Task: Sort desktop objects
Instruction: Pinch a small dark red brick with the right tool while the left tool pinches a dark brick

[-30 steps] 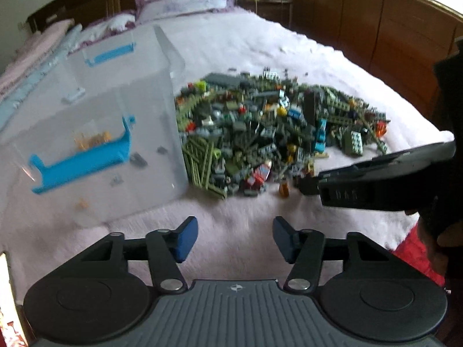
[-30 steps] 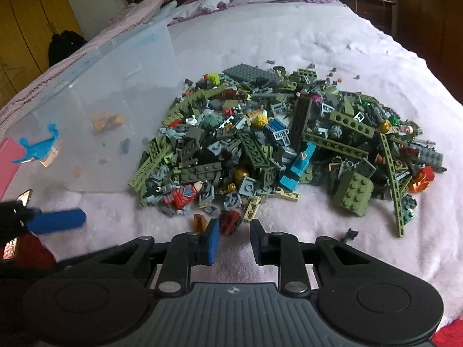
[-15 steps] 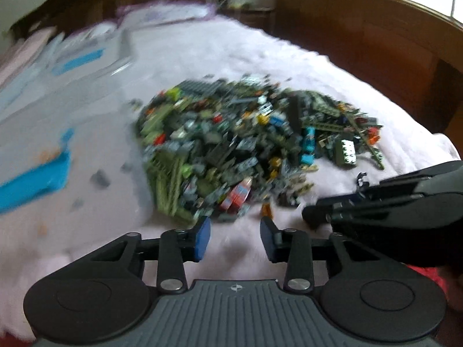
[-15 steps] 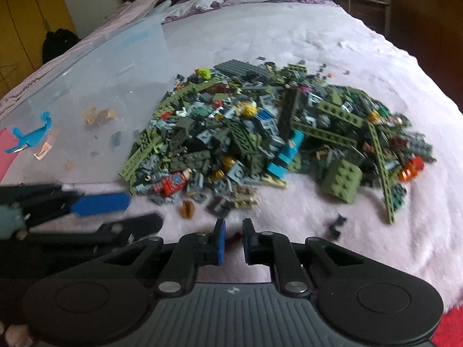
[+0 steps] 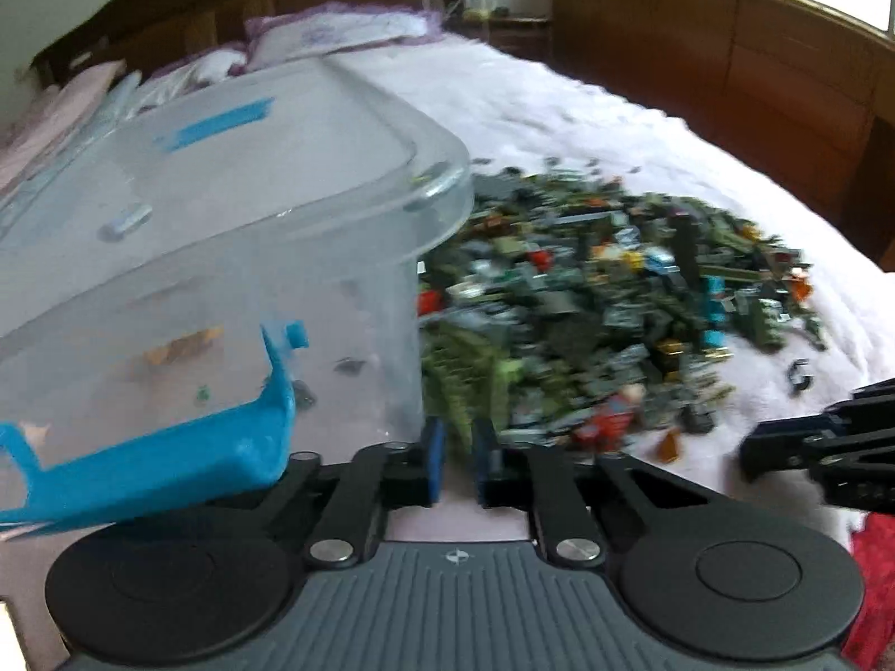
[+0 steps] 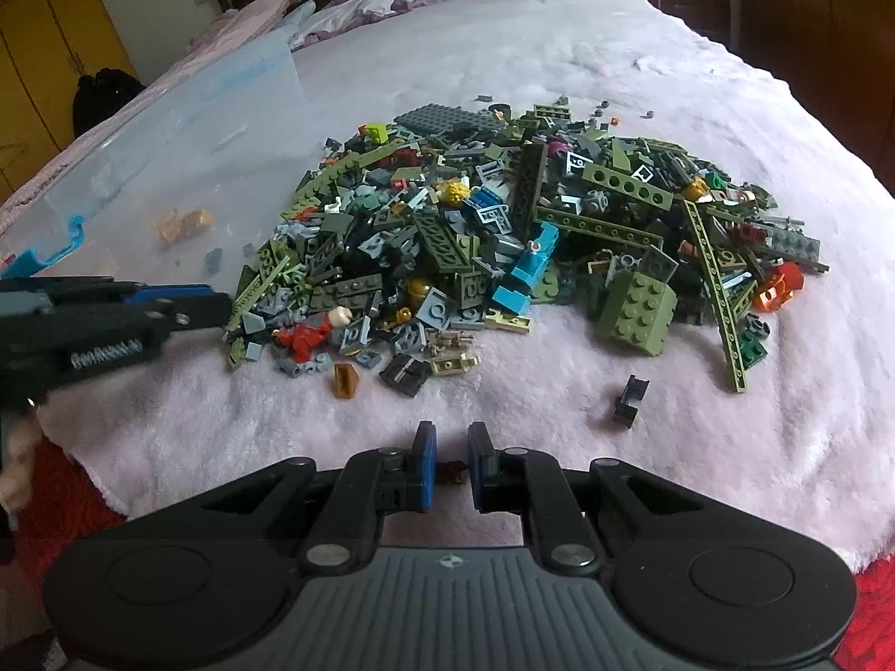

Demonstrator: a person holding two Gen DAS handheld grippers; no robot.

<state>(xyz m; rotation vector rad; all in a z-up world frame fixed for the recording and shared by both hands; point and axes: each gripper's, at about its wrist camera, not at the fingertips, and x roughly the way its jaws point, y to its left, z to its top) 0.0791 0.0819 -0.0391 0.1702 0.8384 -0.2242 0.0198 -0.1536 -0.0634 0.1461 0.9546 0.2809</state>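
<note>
A large heap of toy building bricks [image 6: 526, 240] is seen spread on a pink fleece blanket [image 6: 503, 402] over the bed. A clear plastic bin [image 5: 224, 257] with a blue latch [image 5: 168, 447] stands at the heap's left edge, a few small pieces visible inside.

Right gripper [image 6: 447, 467]: jaws drawn nearly together, a small dark reddish brick piece [image 6: 451, 469] pinched between the blue pads. The gripper is held over bare blanket, just short of the heap's near edge. An amber piece [image 6: 345, 379] and a black clip piece [image 6: 629, 400] lie loose on the blanket ahead of it, apart from the jaws.

Left gripper [image 5: 460, 461]: jaws closing, a narrow gap left; nothing is made out between the pads, though the view is blurred. It is positioned at the heap's near-left edge, close beside the bin's corner, green plates directly ahead of the tips. In the right wrist view it [image 6: 207, 307] is seen entering from the left, tips just touching the heap's margin near a red minifigure [image 6: 307, 332].
</note>
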